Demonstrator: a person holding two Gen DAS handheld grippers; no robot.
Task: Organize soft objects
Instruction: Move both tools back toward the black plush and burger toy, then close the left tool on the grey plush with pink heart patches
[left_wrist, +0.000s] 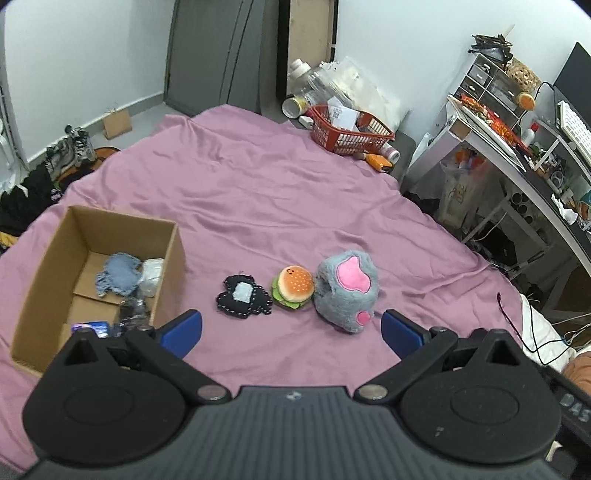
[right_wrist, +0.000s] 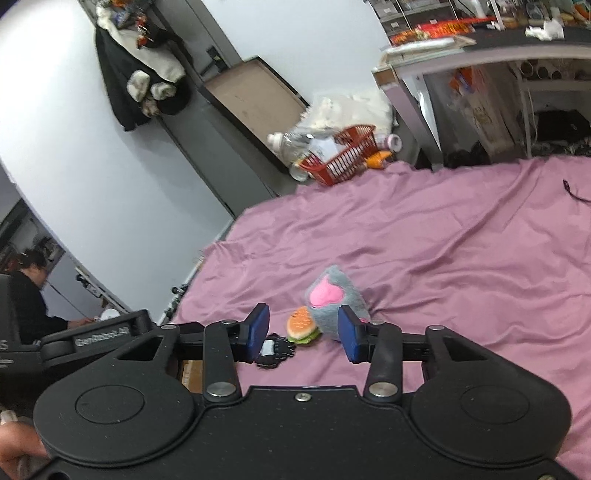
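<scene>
Fingers of the left gripper (left_wrist: 291, 328) stand spread wide and hold nothing; those of the right gripper (right_wrist: 303, 334) are likewise parted and empty, framing the toys beyond them. Three soft objects lie in a row on the purple bedsheet (left_wrist: 258, 192): a black stitched pad (left_wrist: 242, 297), a burger plush (left_wrist: 293, 286) touching a grey paw plush (left_wrist: 347, 290). The cardboard box (left_wrist: 170, 258) stands just left of the row and already holds a blue cloth (left_wrist: 118, 275) and a white bundle (left_wrist: 151, 275). Judged stage: between picks, sorting partly done. The next move calls for lowering one gripper over a single toy and closing on it alone. Only the left view shows the box interior; only the right shows a seated person (right_wrist: 29, 299) at far left.
</scene>
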